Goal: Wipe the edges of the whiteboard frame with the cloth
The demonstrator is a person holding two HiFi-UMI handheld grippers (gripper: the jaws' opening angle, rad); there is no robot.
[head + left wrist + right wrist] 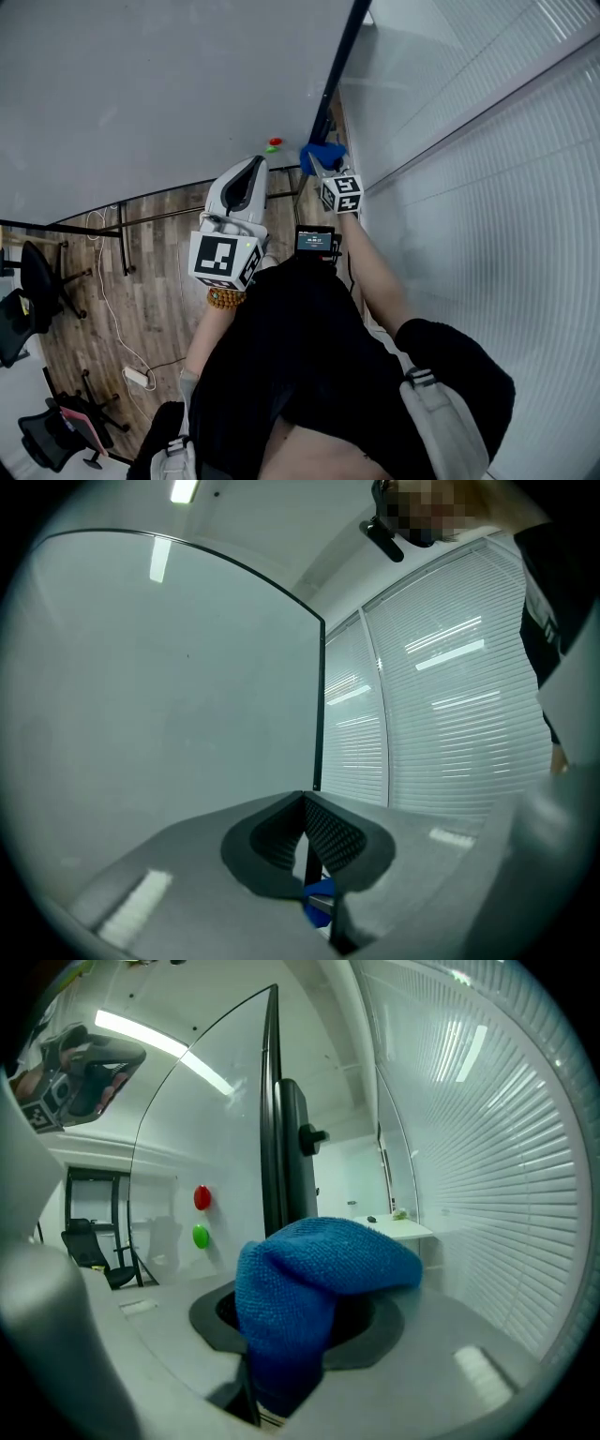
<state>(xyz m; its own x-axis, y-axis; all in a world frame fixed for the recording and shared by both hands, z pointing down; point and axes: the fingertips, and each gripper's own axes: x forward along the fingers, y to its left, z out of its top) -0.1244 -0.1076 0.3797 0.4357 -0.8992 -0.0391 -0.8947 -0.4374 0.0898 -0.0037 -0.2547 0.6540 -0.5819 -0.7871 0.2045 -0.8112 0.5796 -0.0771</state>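
Note:
The whiteboard [141, 94] fills the upper left of the head view, and its black frame edge [339, 56] runs down its right side. My right gripper [321, 161] is at that edge with the blue cloth [323, 153] at its tip. In the right gripper view the cloth [319, 1269] drapes over both jaws and hides the pads, and the frame [272, 1101] rises just behind it. My left gripper [255, 167] hangs left of the frame, pointing at the board. Its jaws [305, 803] meet with nothing between them. A bit of the cloth [319, 897] shows below them.
A red magnet [275, 142] and a green magnet [272, 149] sit on the board near the cloth. White window blinds [487, 187] stand close on the right. Office chairs [37, 272], the board's stand and a power strip [137, 377] with its cable are on the wood floor at left.

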